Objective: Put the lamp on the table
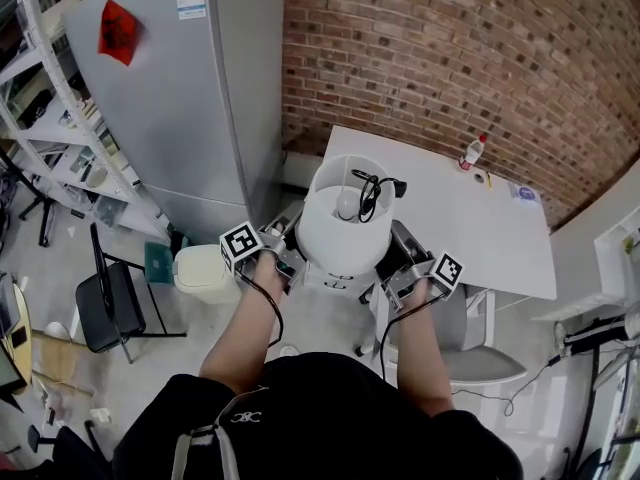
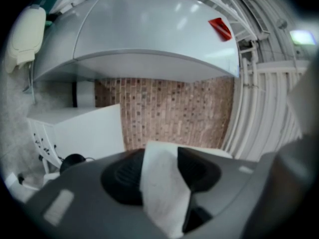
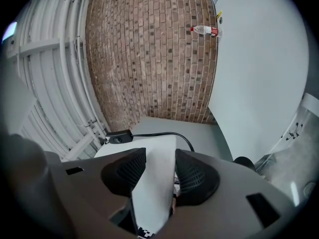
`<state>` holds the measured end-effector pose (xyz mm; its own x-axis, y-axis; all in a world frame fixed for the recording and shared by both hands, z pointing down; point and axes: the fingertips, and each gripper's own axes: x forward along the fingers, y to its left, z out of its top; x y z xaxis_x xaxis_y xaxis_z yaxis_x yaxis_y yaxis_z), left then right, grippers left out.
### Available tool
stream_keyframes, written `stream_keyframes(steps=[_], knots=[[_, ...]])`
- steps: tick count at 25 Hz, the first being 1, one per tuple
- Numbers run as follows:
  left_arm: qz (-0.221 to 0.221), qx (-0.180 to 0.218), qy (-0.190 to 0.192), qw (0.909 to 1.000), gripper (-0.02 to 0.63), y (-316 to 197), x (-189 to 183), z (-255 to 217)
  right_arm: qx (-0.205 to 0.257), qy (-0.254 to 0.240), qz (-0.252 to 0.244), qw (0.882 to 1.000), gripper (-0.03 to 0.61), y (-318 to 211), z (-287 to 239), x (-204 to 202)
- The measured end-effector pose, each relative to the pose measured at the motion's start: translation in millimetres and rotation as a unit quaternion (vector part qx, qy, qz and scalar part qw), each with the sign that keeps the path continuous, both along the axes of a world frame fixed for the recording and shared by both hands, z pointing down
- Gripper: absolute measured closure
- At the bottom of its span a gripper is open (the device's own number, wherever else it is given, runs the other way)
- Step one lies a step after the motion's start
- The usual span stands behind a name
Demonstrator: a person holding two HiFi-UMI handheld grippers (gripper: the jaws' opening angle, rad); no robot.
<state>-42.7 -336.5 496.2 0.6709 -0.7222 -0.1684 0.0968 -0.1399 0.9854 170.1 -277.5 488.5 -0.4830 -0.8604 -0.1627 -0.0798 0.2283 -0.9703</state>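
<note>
The lamp (image 1: 343, 226) has a white drum shade, with its black cord and switch (image 1: 373, 190) coiled on top. It hangs in the air between my two grippers, just off the near left corner of the white table (image 1: 490, 230). My left gripper (image 1: 284, 259) is shut on the shade's left wall, and my right gripper (image 1: 397, 270) on its right wall. In the left gripper view the white shade wall (image 2: 158, 198) is pinched between the black pads (image 2: 122, 176). The right gripper view shows the same wall (image 3: 152, 193) between its pads (image 3: 195, 176), the cord switch (image 3: 118, 137) beyond.
A grey fridge (image 1: 190, 88) stands at left, with a white bin (image 1: 203, 273) and a black chair (image 1: 108, 306) on the floor near it. A bottle (image 1: 472, 151) stands at the table's far edge. A grey chair (image 1: 472, 353) sits by the table's near side. A brick wall lies behind.
</note>
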Motion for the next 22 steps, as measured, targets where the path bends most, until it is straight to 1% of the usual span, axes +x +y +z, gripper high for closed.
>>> stream_keyframes(steps=[3,7,14,19,22], knots=[[0.006,-0.007,0.002,1.0,0.41,-16,-5,5,-0.003,-0.004,0.01,1.0,0.41,-15,5,-7],[0.015,-0.007,-0.001,0.9999,0.41,-40,-9,10,-0.009,-0.003,0.014,1.0,0.41,-32,9,-12],[0.023,-0.019,-0.004,0.9995,0.41,-72,5,25,-0.015,-0.003,0.027,1.0,0.41,-63,24,2],[0.011,-0.008,-0.02,0.9997,0.41,-108,14,29,-0.011,-0.016,0.012,1.0,0.41,-102,35,12],[0.007,-0.013,-0.021,0.9997,0.41,-136,22,31,-0.011,-0.018,0.005,1.0,0.41,-134,37,21]])
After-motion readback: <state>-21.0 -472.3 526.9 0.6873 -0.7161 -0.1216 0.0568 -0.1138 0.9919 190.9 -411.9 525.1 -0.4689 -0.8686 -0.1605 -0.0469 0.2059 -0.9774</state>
